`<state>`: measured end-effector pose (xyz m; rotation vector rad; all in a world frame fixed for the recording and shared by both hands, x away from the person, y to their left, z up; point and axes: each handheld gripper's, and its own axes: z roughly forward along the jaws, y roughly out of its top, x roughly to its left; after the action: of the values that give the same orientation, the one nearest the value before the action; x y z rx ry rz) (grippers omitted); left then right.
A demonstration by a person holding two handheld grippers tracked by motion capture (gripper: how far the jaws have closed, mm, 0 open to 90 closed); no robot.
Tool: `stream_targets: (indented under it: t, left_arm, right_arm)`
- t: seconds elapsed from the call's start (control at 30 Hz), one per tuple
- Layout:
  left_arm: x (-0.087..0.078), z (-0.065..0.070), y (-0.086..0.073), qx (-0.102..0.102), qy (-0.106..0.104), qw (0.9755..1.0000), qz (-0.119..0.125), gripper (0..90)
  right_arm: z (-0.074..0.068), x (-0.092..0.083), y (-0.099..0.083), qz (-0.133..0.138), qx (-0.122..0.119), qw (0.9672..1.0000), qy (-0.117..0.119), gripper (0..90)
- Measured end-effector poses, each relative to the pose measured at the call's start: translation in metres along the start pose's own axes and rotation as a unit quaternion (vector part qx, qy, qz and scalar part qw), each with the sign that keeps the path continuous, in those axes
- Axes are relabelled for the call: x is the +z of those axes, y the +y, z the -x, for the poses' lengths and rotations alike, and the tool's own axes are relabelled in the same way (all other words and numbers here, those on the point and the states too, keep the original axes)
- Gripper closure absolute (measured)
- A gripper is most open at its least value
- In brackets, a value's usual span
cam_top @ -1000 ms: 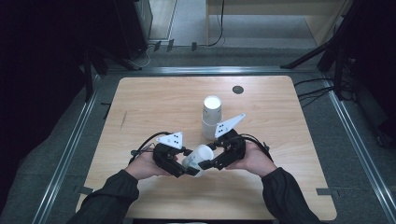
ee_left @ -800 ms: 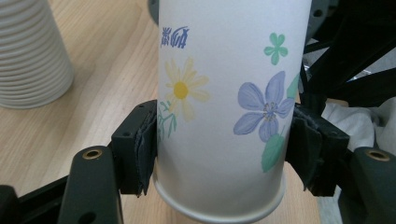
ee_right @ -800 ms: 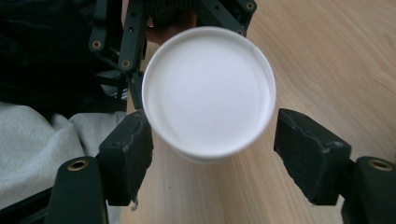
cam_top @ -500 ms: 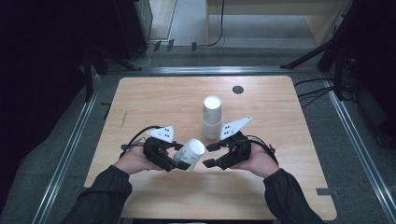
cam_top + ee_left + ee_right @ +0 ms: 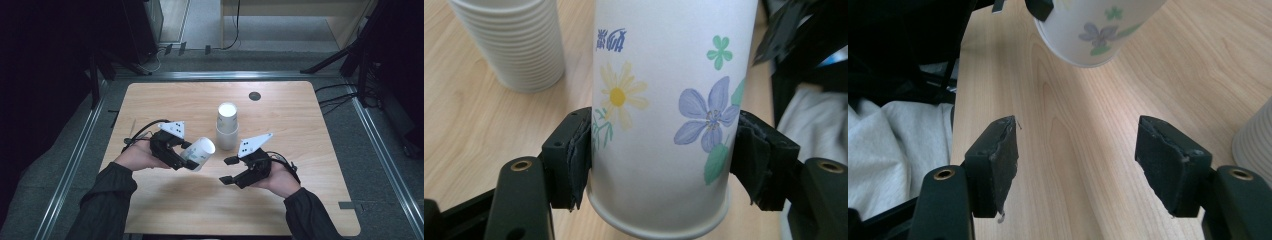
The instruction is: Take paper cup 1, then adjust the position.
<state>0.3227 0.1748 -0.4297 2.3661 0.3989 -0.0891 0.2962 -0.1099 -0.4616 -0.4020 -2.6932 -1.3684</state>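
Observation:
A white paper cup (image 5: 200,151) printed with flowers lies tilted in my left gripper (image 5: 187,159), lifted off the table at the front left. In the left gripper view both pads press its sides near the base, cup (image 5: 664,100) between them. My right gripper (image 5: 226,170) sits to the right of the cup, apart from it; its jaws have just been opening and nothing is between them (image 5: 1078,155). The held cup's base (image 5: 1093,30) shows beyond them. A stack of white cups (image 5: 226,127) stands upright mid-table, behind both grippers.
The wooden table (image 5: 165,100) has a small dark round hole (image 5: 254,95) near its back edge. Metal rails run along both sides of the table. The cup stack (image 5: 514,45) stands close to the held cup, and its side (image 5: 1255,140) is near my right gripper.
Both grippers met at the cup a second ago. The left gripper has since carried the cup up and to the left, and the right gripper has come off it and opened.

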Motion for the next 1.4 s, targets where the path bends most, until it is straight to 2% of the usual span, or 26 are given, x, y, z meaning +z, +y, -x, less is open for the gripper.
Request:
stream_targets:
  t: [0.03, 0.07, 0.1, 0.13, 0.23, 0.43, 0.5, 0.53, 0.57, 0.67, 0.7, 0.77, 0.8, 0.87, 0.93, 1.03, 1.07, 1.17, 1.2, 1.27, 1.33, 1.4]
  left_arm:
    - [0.001, 0.000, 0.000, -0.001, 0.001, 1.0000, -0.004, 31.7]
    - [0.003, 0.002, 0.000, -0.001, -0.012, 0.9998, -0.019, 31.7]
    - [0.003, 0.002, 0.000, -0.001, -0.012, 0.9998, -0.019, 31.7]
    - [0.006, 0.005, -0.002, 0.009, -0.012, 0.9996, -0.026, 31.7]
    - [0.010, 0.007, -0.004, 0.012, -0.013, 0.9992, -0.036, 31.7]
    - [0.014, 0.009, -0.002, 0.024, -0.009, 0.9982, -0.055, 31.8]
    - [0.018, 0.013, 0.000, 0.032, -0.002, 0.9968, -0.073, 31.8]
    - [0.018, 0.013, 0.000, 0.032, -0.002, 0.9968, -0.073, 31.8]
    - [0.021, 0.015, 0.003, 0.039, 0.004, 0.9953, -0.088, 31.8]
    - [0.023, 0.017, 0.006, 0.045, 0.001, 0.9945, -0.094, 31.8]
    - [0.026, 0.019, 0.008, 0.052, -0.009, 0.9940, -0.095, 31.8]
    - [0.027, 0.020, 0.009, 0.053, -0.012, 0.9938, -0.097, 31.8]
    - [0.030, 0.021, 0.010, 0.061, -0.010, 0.9919, -0.111, 31.8]
    - [0.031, 0.021, 0.011, 0.065, -0.007, 0.9910, -0.116, 31.8]
    - [0.034, 0.023, 0.013, 0.071, -0.002, 0.9891, -0.129, 31.8]
    - [0.036, 0.024, 0.014, 0.076, -0.001, 0.9882, -0.133, 31.8]
    - [0.037, 0.025, 0.015, 0.083, 0.000, 0.9868, -0.139, 31.8]
    - [0.038, 0.027, 0.016, 0.088, 0.001, 0.9854, -0.145, 31.8]
    - [0.039, 0.030, 0.017, 0.096, 0.002, 0.9837, -0.152, 31.8]
    - [0.039, 0.031, 0.017, 0.101, 0.001, 0.9829, -0.154, 31.8]
    - [0.042, 0.035, 0.019, 0.112, 0.006, 0.9800, -0.164, 31.8]
    - [0.043, 0.036, 0.020, 0.116, 0.007, 0.9788, -0.169, 31.7]
  right_arm:
    - [0.000, 0.000, 0.000, 0.000, 0.000, 1.0000, 0.000, 32.8]
    - [0.002, 0.000, 0.000, 0.008, 0.001, 1.0000, 0.000, 32.6]
    - [0.002, 0.000, 0.000, 0.008, 0.001, 1.0000, 0.000, 32.6]
    - [0.003, 0.001, 0.002, 0.016, 0.000, 0.9999, -0.001, 32.6]
    - [0.004, 0.003, 0.002, 0.025, 0.002, 0.9996, -0.009, 31.8]
    - [0.005, 0.009, 0.002, 0.026, 0.002, 0.9996, -0.012, 29.3]
    - [0.004, 0.009, 0.004, 0.037, 0.001, 0.9992, -0.014, 27.5]
    - [0.004, 0.009, 0.004, 0.037, 0.001, 0.9992, -0.014, 27.5]
    - [0.005, 0.009, 0.004, 0.041, 0.003, 0.9991, -0.011, 26.0]
    - [0.005, 0.009, 0.004, 0.043, 0.003, 0.9990, -0.011, 25.7]
    - [0.005, 0.009, 0.005, 0.045, 0.003, 0.9989, -0.009, 25.7]
    - [0.005, 0.010, 0.006, 0.046, 0.000, 0.9989, -0.005, 25.6]
    - [0.005, 0.010, 0.006, 0.047, -0.002, 0.9989, -0.003, 25.6]
    - [0.005, 0.011, 0.007, 0.047, -0.002, 0.9989, 0.000, 25.5]
    - [0.003, 0.014, 0.008, 0.045, -0.008, 0.9989, 0.007, 25.1]
    - [0.002, 0.019, 0.010, 0.040, -0.014, 0.9991, 0.009, 25.0]
    - [0.002, 0.022, 0.010, 0.038, -0.014, 0.9991, 0.011, 24.9]
    - [0.002, 0.026, 0.011, 0.031, -0.012, 0.9993, 0.018, 24.9]
    - [0.002, 0.028, 0.012, 0.029, -0.012, 0.9993, 0.020, 24.9]
    - [0.002, 0.031, 0.012, 0.024, -0.011, 0.9993, 0.025, 24.9]
    - [0.001, 0.033, 0.013, 0.021, -0.015, 0.9992, 0.029, 25.1]
    - [-0.001, 0.037, 0.013, 0.015, -0.022, 0.9992, 0.031, 25.3]
